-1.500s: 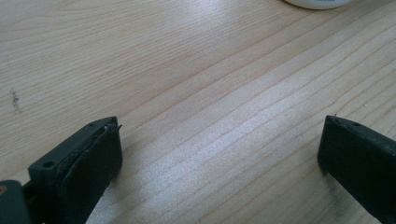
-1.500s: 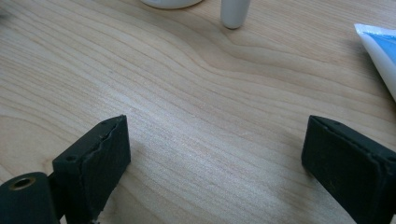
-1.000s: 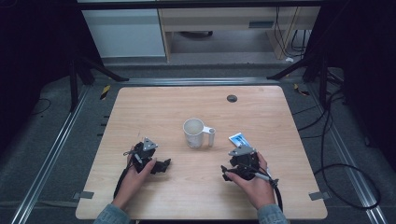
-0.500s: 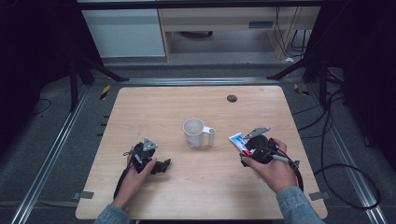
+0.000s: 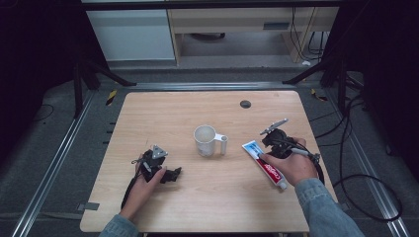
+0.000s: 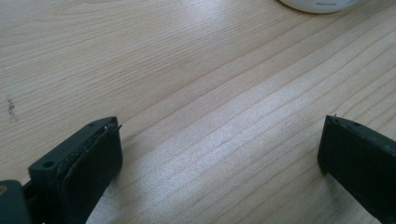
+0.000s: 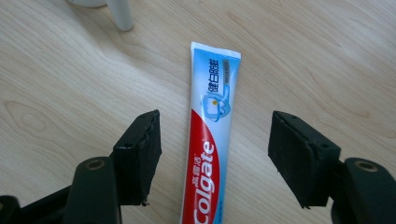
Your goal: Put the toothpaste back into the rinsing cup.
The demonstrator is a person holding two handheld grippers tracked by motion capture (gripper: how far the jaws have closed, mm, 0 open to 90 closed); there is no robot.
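A red, white and blue toothpaste tube [image 5: 267,165] lies flat on the wooden table [image 5: 163,113], to the right of a white mug [image 5: 205,140]. My right gripper [image 5: 271,148] hovers over the tube. In the right gripper view the tube [image 7: 212,116] runs up between the two jaws of the right gripper [image 7: 215,154], with a gap on each side. Those jaws have just been closing, and the pads do not touch the tube. My left gripper [image 5: 173,174] rests on the table at the front left. Its jaws are wide apart around bare wood [image 6: 219,158].
The mug's handle [image 7: 120,14] points towards the tube, and the mug's base [image 6: 322,4] stands beyond the left gripper. A small black round disc [image 5: 245,103] sits near the table's far edge. Cables trail off the table's right side.
The right hand has moved to the right and away from the front edge, and has risen. Much more of the tube shows now. The left hand has stayed put.
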